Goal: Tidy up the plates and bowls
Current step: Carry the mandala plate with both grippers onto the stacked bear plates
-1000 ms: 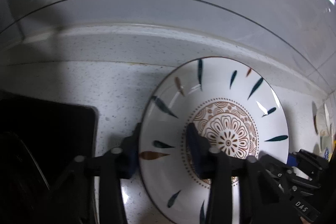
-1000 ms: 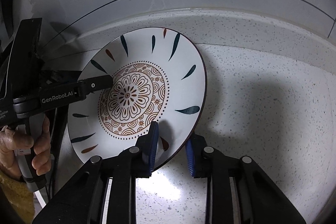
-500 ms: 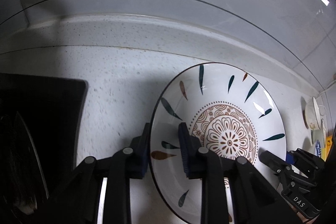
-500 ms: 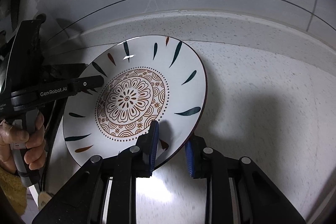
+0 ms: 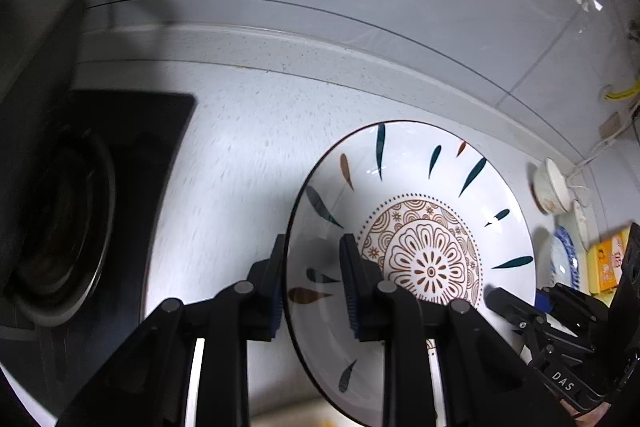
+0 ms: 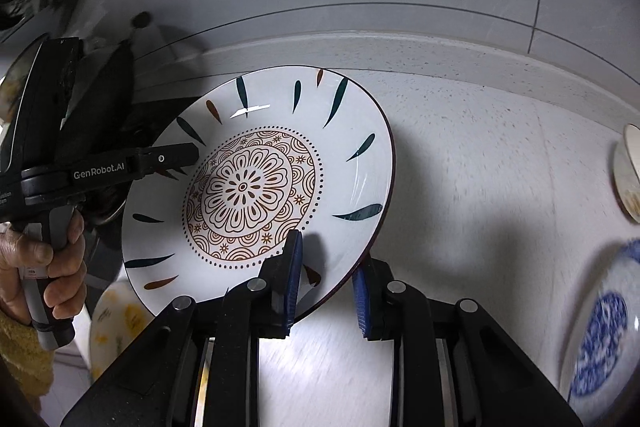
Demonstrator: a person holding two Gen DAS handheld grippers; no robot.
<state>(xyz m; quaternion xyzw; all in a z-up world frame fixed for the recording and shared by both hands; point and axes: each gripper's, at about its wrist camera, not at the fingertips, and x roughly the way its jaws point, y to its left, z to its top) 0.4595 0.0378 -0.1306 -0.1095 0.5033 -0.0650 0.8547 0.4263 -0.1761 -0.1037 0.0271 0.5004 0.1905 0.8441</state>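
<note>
The plate's (image 5: 420, 227) opposite rims sit clamped between both grippers' jaws.

Dim fisheye views, dark-cornered; a bright patch and motion blur on the countertop (image 5: 240, 163).

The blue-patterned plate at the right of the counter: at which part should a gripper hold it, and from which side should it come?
Probably its rim. The blue-patterned plate is shallow and wide, so only the thin edge fits between two fingers. Come from the near side, one finger above the rim and one below, like the right gripper on the floral plate. A white bowl stands behind it, so the far side looks crowded.
</note>
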